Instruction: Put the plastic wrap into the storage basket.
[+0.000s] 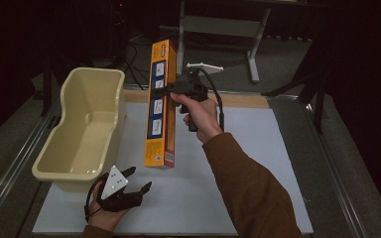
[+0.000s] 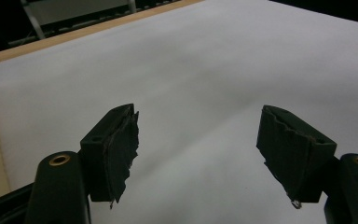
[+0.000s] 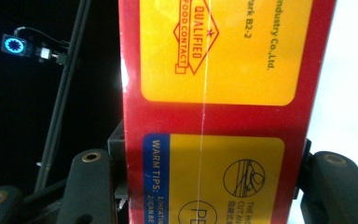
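A long orange and red carton (image 1: 160, 106) with blue picture panels hangs above the white table sheet (image 1: 258, 163), tilted a little. My right gripper (image 1: 169, 89) is shut on its upper half, the jaws pressing both sides. Up close, the carton (image 3: 214, 107) shows yellow labels with printed text, clamped between the black jaws of my right gripper (image 3: 209, 186). My left gripper (image 1: 138, 179) rests near the table's front left edge, held in a hand, jaws open. In its own view my left gripper (image 2: 198, 154) stands wide apart over bare white sheet with nothing between.
A cream plastic tub (image 1: 82, 129) stands on the left of the table, just left of the carton. A wooden strip (image 1: 243, 100) borders the sheet's far edge. Metal frame legs (image 1: 218, 29) stand on the floor beyond.
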Available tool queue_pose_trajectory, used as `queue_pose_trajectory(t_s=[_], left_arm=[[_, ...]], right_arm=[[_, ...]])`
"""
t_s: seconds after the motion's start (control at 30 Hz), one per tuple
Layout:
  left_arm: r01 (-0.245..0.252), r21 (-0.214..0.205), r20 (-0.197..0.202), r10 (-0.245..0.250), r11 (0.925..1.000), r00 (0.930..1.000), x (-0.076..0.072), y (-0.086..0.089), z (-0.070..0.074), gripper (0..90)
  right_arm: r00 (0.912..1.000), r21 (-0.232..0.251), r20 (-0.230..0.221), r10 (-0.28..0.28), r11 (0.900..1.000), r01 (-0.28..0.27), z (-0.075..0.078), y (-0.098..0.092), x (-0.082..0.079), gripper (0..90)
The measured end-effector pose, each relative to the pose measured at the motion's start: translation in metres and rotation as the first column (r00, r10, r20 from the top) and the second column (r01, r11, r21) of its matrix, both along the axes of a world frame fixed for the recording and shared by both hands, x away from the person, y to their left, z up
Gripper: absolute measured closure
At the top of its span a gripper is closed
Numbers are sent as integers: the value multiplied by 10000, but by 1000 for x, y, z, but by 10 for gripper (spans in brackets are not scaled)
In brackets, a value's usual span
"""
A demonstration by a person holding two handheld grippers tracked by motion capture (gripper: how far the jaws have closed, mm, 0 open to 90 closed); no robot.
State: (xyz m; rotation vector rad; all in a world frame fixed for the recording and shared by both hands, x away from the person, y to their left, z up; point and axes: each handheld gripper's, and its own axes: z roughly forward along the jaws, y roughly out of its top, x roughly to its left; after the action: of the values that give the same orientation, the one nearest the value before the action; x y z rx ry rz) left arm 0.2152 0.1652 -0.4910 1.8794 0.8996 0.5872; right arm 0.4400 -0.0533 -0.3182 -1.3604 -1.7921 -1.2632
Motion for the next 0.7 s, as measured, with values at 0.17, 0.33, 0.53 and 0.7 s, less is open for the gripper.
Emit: queue_pose_trajectory(t_s=[0.17,0.33,0.53,0.7], left_arm=[[76,-25,61,-75,10000,10000,0,-1,0,287],[84,-62,156,-83,9999,9998,0,-1,0,287],[74,-30,204,-74,10000,9998,-1,-1,1,288],[-42,-93,241,44,9999,9997,-2,0,0,288]], right_arm=[[10000,-136,77,38,9999,-37,3,16,2,410],[10000,139,30,43,9999,-43,2,33,6,410],[10000,98,-32,30,9999,-30,-5,53,12,410],[9989,225,-435,-151,9996,161,-13,66,21,410]])
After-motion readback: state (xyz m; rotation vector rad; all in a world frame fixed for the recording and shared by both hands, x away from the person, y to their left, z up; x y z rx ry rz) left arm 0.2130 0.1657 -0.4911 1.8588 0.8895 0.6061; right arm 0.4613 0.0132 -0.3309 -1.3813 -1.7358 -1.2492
